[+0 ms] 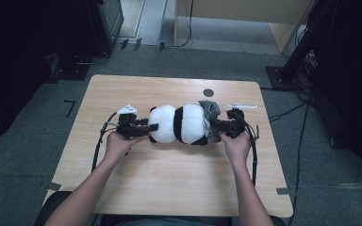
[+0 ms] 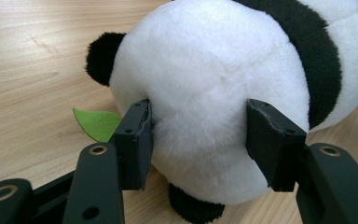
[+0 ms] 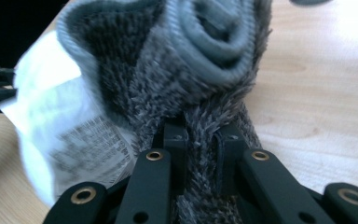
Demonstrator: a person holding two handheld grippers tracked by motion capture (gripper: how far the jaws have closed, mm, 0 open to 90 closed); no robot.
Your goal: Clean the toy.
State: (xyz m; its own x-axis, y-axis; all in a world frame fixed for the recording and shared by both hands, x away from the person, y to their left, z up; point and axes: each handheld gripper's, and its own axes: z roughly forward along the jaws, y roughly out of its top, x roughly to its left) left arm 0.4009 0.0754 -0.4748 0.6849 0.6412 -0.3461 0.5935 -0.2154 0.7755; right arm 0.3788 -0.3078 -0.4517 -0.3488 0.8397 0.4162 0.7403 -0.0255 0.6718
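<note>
1. Table (image 1: 169, 188): fills the middle of the high view.
2. Panda plush (image 1: 181, 124): lies dead centre, long axis left-right between both hands.
3. Grey sock (image 1: 210, 113): bunched on its right end.
4. Left gripper (image 2: 198, 140): jaws squeeze the plush's white end.
5. Right gripper (image 3: 200, 144): jaws pinch sock fabric, so it's nearer.

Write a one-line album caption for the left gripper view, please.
The left gripper squeezes a plush panda on a wooden table.
</note>
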